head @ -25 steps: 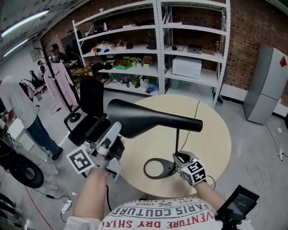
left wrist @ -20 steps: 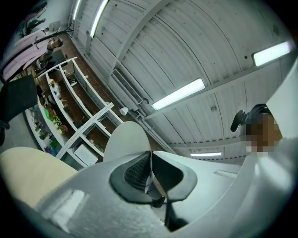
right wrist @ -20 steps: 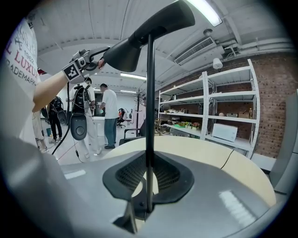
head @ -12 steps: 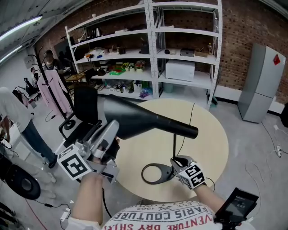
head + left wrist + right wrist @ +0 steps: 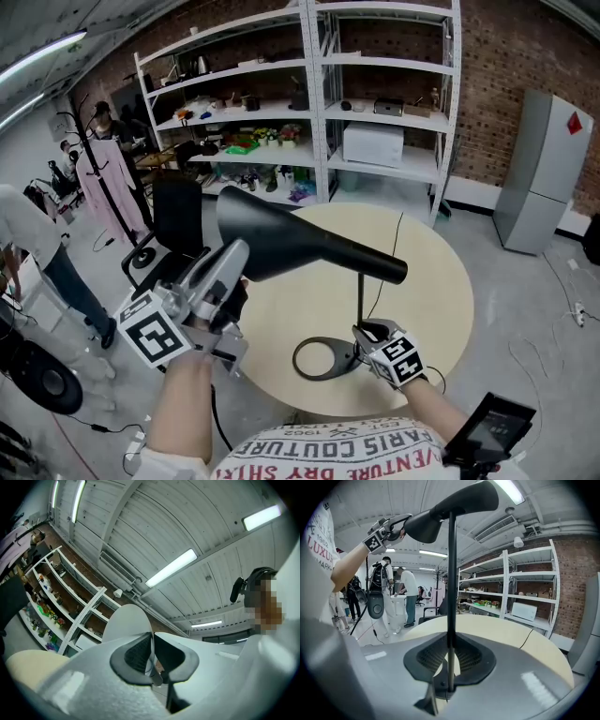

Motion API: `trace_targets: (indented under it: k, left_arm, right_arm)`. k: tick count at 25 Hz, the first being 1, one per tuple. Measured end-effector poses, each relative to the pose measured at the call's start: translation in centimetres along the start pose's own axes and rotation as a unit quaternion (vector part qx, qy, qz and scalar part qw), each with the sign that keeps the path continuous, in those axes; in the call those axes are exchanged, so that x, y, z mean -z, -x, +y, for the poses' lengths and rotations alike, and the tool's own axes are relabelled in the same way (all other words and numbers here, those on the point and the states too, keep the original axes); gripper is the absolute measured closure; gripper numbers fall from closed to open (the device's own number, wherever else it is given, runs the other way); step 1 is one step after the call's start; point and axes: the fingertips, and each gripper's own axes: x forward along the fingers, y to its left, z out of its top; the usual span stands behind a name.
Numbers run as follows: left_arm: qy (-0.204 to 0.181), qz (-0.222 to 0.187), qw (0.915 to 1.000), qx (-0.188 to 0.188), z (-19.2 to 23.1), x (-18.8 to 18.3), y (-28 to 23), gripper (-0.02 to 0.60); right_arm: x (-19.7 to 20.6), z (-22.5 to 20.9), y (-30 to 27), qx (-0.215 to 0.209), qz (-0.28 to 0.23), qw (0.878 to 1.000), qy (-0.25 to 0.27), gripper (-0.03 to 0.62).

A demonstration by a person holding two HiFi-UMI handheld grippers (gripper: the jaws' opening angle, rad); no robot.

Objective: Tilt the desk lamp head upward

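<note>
Blk desk lamp (image 5: 300,248) upright on round tbl (image 5: 441,281), ring base (image 5: 319,356).

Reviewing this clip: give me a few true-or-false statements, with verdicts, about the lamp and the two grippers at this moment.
1. The right gripper has its jaws closed on the lamp's upright pole. True.
2. The left gripper is down at the lamp's base. False: it is up at the wide end of the lamp head. The thin rim of the lamp head sits between its jaws, which are opening.
3. The lamp stands on a round table. True.
4. The lamp's base is a solid disc. False: it is an open ring base, and the tabletop shows through its middle.
</note>
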Motion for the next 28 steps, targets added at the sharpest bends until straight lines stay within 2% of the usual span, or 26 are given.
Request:
trace_targets:
  k: [4, 7, 10, 13, 15, 16, 18, 21, 25, 28]
  left_arm:
    - [-0.024, -0.005, 0.9997, -0.002, -0.3, -0.1, 0.3, 0.549]
    - [-0.033, -0.019, 0.9989, -0.028, 0.3, -0.4, 2.1, 0.473]
    - [-0.041, -0.023, 0.9966, -0.068, 0.6, 0.6, 5.3, 0.457]
    - [-0.055, 0.013, 0.9933, -0.101, 0.7, 4.3, 8.0, 0.462]
    - [-0.07, 0.054, 0.9902, -0.108, 0.3, 7.8, 9.0, 0.5]
    - [-0.082, 0.08, 0.9877, -0.106, -0.1, 9.7, 9.0, 0.579]
    - [-0.097, 0.13, 0.9832, -0.084, -1.6, 13.4, 8.5, 0.58]
    - [-0.093, 0.179, 0.979, -0.028, -4.8, 17.6, 7.5, 0.58]
    - [-0.063, 0.209, 0.9759, 0.01, -8.5, 21.2, 8.9, 0.58]
    - [-0.039, 0.223, 0.9739, 0.016, -10.7, 22.7, 11.7, 0.58]
  right_arm:
    - [-0.2, 0.1, 0.6, -0.01, 0.003, 1.0, -0.016, 0.548]
    - [-1.3, -0.1, 1.6, -0.007, -0.02, 0.999, -0.029, 0.533]
    - [-2.2, -0.3, 3.6, 0.007, -0.048, 0.998, -0.033, 0.517]
    - [-2.8, 0.0, 6.2, -0.001, -0.073, 0.995, -0.062, 0.517]
    - [-3.2, 0.9, 7.5, -0.021, -0.085, 0.994, -0.072, 0.517]
    - [-3.5, 1.6, 8.1, -0.03, -0.089, 0.993, -0.07, 0.526]
    - [-3.9, 3.3, 9.6, -0.046, -0.098, 0.992, -0.062, 0.583]
    - [-4.5, 5.9, 12.0, -0.067, -0.11, 0.99, -0.06, 0.588]
    - [-4.0, 10.4, 14.8, -0.095, -0.096, 0.99, -0.05, 0.588]
    - [-3.6, 14.2, 17.1, -0.108, -0.09, 0.989, -0.053, 0.588]
